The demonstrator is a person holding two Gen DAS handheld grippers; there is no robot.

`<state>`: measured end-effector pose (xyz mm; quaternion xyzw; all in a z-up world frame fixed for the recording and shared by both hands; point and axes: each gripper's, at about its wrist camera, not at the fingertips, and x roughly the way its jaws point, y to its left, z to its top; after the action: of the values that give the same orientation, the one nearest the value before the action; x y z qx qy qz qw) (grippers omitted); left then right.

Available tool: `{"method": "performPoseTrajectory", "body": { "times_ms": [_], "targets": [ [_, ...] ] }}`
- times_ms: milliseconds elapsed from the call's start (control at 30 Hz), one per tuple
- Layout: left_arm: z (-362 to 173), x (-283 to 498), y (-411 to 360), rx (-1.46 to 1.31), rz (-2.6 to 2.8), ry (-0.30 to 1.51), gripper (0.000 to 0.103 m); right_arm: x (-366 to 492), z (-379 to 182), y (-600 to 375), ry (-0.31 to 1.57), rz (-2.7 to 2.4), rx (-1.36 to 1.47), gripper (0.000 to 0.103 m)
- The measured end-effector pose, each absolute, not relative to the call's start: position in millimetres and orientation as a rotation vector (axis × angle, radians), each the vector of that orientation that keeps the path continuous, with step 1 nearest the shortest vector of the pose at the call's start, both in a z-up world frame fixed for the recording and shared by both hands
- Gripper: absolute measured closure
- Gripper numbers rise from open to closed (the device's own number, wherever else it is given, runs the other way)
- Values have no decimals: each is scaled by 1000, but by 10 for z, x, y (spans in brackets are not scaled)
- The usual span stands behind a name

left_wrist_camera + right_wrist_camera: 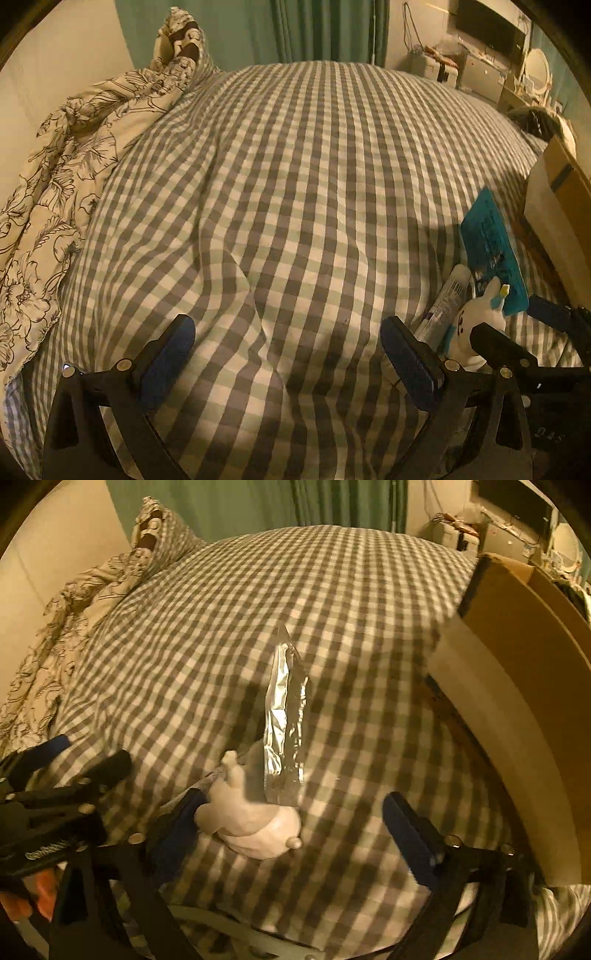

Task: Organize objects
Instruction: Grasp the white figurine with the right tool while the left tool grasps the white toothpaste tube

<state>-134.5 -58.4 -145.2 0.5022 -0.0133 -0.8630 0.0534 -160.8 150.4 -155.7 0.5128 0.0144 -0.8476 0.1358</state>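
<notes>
A white plush rabbit lies on the checked bed cover between my right gripper's wide-open fingers, close to the left finger. It also shows in the left wrist view. A teal packet with a silver foil back lies just beyond the rabbit. A white tube lies beside them. My left gripper is open and empty over bare bed cover, left of these things. Its fingers show at the left of the right wrist view.
An open cardboard box stands at the bed's right edge. It also shows in the left wrist view. A flowered duvet is bunched along the left side. A green curtain and cluttered shelves stand beyond the bed.
</notes>
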Motion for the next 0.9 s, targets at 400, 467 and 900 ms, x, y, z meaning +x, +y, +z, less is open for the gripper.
{"method": "performPoseTrajectory", "body": {
  "times_ms": [400, 467, 900],
  "targets": [
    [-1413, -1306, -620, 1512, -2623, -10, 4, -1568, -1720, 1333, 79, -2355, 1527, 50],
    [-1384, -1286, -614, 1513, -2644, 0, 5, -1520, -1600, 1383, 84, -2399, 1483, 50],
    [-1585, -1423, 191, 1743, -2775, -159, 19, -1220, -927, 2124, -76, -2613, 1270, 50]
  ]
}}
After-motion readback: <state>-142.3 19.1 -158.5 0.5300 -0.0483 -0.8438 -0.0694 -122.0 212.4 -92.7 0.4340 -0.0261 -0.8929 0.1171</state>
